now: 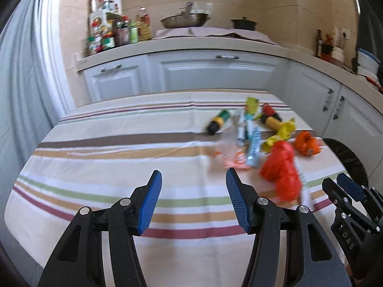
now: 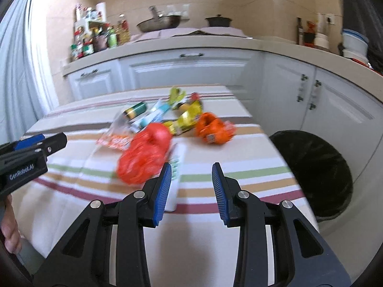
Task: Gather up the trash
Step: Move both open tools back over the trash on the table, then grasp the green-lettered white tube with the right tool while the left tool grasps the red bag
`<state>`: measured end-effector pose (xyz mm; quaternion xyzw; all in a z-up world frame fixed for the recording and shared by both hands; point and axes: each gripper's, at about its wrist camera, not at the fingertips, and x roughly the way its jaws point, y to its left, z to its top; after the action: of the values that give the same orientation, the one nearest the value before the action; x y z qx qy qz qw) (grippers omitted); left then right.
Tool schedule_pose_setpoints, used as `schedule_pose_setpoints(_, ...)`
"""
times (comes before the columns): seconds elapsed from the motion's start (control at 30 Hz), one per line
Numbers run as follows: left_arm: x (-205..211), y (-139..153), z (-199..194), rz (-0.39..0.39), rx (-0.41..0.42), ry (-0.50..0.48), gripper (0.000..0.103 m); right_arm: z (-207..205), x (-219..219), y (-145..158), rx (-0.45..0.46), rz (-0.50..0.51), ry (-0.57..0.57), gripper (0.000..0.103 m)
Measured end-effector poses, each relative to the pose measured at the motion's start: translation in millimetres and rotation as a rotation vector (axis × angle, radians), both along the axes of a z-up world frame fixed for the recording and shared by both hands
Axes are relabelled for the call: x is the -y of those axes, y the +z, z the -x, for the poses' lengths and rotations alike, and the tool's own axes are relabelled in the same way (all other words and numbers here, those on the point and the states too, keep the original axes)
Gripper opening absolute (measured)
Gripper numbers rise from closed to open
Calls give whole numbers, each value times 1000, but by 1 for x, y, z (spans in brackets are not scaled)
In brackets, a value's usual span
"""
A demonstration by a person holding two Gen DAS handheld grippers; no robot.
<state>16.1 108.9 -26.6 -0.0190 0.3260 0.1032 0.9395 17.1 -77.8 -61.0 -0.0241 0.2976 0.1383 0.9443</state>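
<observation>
A pile of trash lies on the striped tablecloth: a crumpled red plastic bag, an orange wrapper, yellow wrappers, a blue-and-white wrapper, a green-and-black can and a white packet. My left gripper hovers open, short of the pile and to its left, with nothing between its fingers. My right gripper is open too, just right of the red bag, its left finger in front of the white packet.
A black-lined trash bin stands on the floor off the table's right edge. White cabinets and a counter with bottles, a wok and a pot run behind. A hand shows at lower left.
</observation>
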Motion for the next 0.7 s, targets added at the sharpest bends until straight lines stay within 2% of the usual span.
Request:
schedule_pose_setpoints(0.27, -27, -14, 10, 3, -24, 55, 55, -1, -21, -16, -31, 24, 21, 34)
schedule_pose_setpoints(0.47, -32, -21, 10, 11, -45, 64, 55, -8, -27, -26, -59, 35, 16, 34)
schedule_pose_setpoints(0.57, -30, -23, 10, 12, -50, 59, 55, -11, -26, -29, -56, 46, 12, 30)
schedule_pose_setpoints(0.6, -29, -23, 9, 11, -51, 57, 55, -11, -26, -29, -50, 54, 9, 21)
schedule_pose_setpoints(0.7, -26, -25, 8, 9, -58, 48, 55, -12, -24, -30, -44, 59, 19, 21)
